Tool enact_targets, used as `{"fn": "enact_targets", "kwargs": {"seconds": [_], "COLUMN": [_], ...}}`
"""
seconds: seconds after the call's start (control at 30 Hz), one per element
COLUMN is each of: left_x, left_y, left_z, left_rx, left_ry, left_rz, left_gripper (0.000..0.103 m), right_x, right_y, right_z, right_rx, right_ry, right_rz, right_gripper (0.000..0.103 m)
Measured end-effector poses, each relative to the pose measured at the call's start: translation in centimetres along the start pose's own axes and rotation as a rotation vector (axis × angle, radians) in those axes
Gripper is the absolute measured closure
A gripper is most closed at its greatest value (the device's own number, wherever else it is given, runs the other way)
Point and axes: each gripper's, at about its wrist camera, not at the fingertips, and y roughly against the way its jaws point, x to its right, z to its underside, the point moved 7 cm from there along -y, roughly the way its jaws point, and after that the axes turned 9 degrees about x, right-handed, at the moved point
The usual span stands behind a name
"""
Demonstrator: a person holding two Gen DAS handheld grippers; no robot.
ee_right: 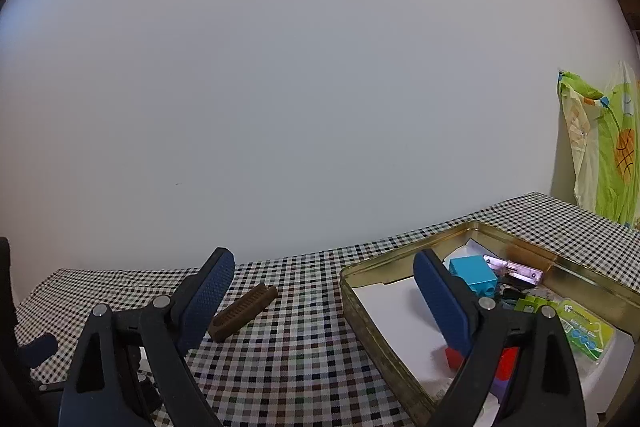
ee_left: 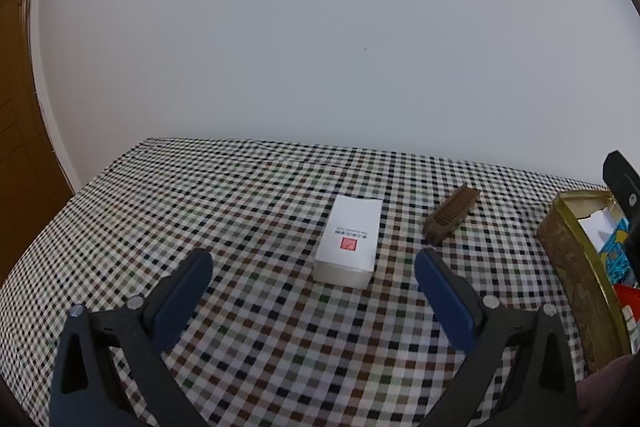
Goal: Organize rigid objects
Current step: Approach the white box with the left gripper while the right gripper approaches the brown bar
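A white box with a red square label [ee_left: 349, 239] lies on the checked tablecloth, just ahead of my open, empty left gripper [ee_left: 314, 273]. A brown comb [ee_left: 450, 219] lies to its right and also shows in the right wrist view [ee_right: 242, 313]. A gold tin [ee_left: 576, 267] stands at the right, holding several small items. In the right wrist view the tin [ee_right: 356, 301] holds a white sheet, a blue block [ee_right: 474, 273], a red block [ee_right: 454, 357] and a green packet [ee_right: 586, 331]. My right gripper [ee_right: 324, 295] is open and empty over the tin's left rim.
The table [ee_left: 240, 195] stands against a plain white wall. A wooden door [ee_left: 16, 147] is at the far left. A green printed bag [ee_right: 604, 147] hangs at the right beyond the table.
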Motion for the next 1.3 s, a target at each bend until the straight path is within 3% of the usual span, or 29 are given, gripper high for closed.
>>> {"fn": "enact_targets", "kwargs": {"seconds": [0.43, 0.6, 0.7, 1.0, 1.1, 1.3], "left_x": [1.3, 1.7, 1.9, 2.5, 2.8, 2.7], "left_y": [-2.4, -3.2, -4.5, -7.7, -8.8, -9.5], "left_z": [0.4, -0.3, -0.2, 0.7, 1.5, 1.4], "left_rx": [-0.098, -0.074, -0.114, -0.233, -0.297, -0.304], "left_ry": [0.022, -0.004, 0.008, 0.025, 0.024, 0.016], "left_rz": [0.056, 0.036, 0.049, 0.074, 0.086, 0.091], "left_gripper": [0.002, 0.002, 0.002, 0.01, 0.019, 0.02], "right_x": [0.3, 0.0, 0.2, -1.1, -1.5, -2.5], "right_y": [-1.7, -1.8, -2.8, -3.9, -4.7, -6.6], "right_z": [0.4, -0.3, 0.0, 0.2, 0.4, 1.1], "right_rx": [-0.009, -0.029, -0.032, -0.06, -0.079, -0.141], "right_ry": [0.01, 0.013, 0.008, 0.012, 0.014, -0.003], "right_rz": [0.016, 0.016, 0.014, 0.022, 0.015, 0.007], "right_gripper": [0.01, 0.01, 0.01, 0.01, 0.01, 0.01]}}
